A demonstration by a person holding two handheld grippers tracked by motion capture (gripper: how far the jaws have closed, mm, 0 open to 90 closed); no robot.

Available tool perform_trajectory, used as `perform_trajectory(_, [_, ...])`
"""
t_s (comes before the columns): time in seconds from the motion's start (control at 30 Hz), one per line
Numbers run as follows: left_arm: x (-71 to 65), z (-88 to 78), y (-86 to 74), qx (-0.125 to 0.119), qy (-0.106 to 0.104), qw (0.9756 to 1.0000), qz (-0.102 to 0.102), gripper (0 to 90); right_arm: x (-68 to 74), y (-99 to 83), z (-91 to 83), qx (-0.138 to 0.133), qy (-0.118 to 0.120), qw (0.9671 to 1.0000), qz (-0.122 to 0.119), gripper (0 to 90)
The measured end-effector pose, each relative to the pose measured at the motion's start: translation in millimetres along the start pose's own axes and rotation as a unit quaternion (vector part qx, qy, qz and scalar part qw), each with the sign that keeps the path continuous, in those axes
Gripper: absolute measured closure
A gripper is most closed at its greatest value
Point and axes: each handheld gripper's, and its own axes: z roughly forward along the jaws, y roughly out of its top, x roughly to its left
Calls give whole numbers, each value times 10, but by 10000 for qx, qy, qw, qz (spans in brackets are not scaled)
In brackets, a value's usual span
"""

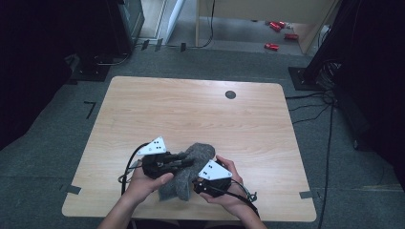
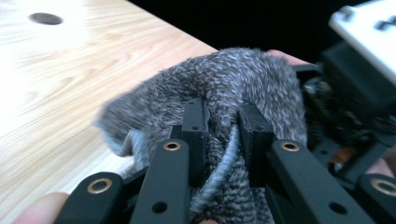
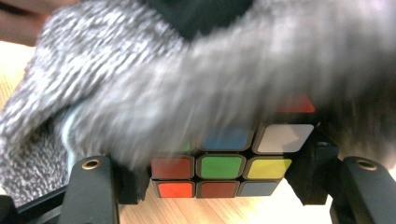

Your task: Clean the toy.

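At the near edge of the bench [image 1: 143, 109], the grey knit sock [image 1: 191, 160] is held up between the two hands, just above the wood. The left tongs [image 2: 223, 122] are pressed together on a fold of the knit at its ribbed hem. The right tongs [image 3: 224, 182] pinch a colour-tiled puzzle cube [image 3: 224, 168] by two opposite faces, with the sock draped over its top.

Handling, as judged: the sock is light, soft and stretchy; it will sag and bunch, and is best taken at the hem, where the rim gives a firmer bite. The cube is rigid with smooth plastic tiles, likely slippery, and its layers may twist; flat opposite faces are the sound grip.

No brand, label or writing is legible on either item. The grey plate on the right tongs carries small dark marks, unreadable.
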Motion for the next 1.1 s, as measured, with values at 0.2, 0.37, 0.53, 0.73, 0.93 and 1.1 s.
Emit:
perform_trajectory(0.2, [43, -39, -11, -45, 52, 10000, -20, 771, -4, 13, -13, -61, 7, 10000, 26, 345])
perform_trajectory(0.37, [-81, 22, 0, 14, -1, 9996, 268, 772, 12, 7, 9, -36, 28, 10000, 5, 345])
perform_trajectory(0.53, [68, -35, -19, -42, 246, 9997, -33, 779, -4, 4, -9, -29, -12, 10000, -14, 345])
perform_trajectory(0.73, [-30, -17, -5, -79, -208, 9997, 140, 775, -13, 13, -22, -93, 12, 10000, 2, 345])
perform_trajectory(0.93, [62, -22, -33, -66, 106, 9999, -1, 776, -30, 4, -26, -24, -60, 10000, -30, 345])
perform_trajectory(1.1, [213, -108, -71, -237, -24, 9993, -303, 781, -48, 25, -72, -153, -37, 9999, -67, 345])
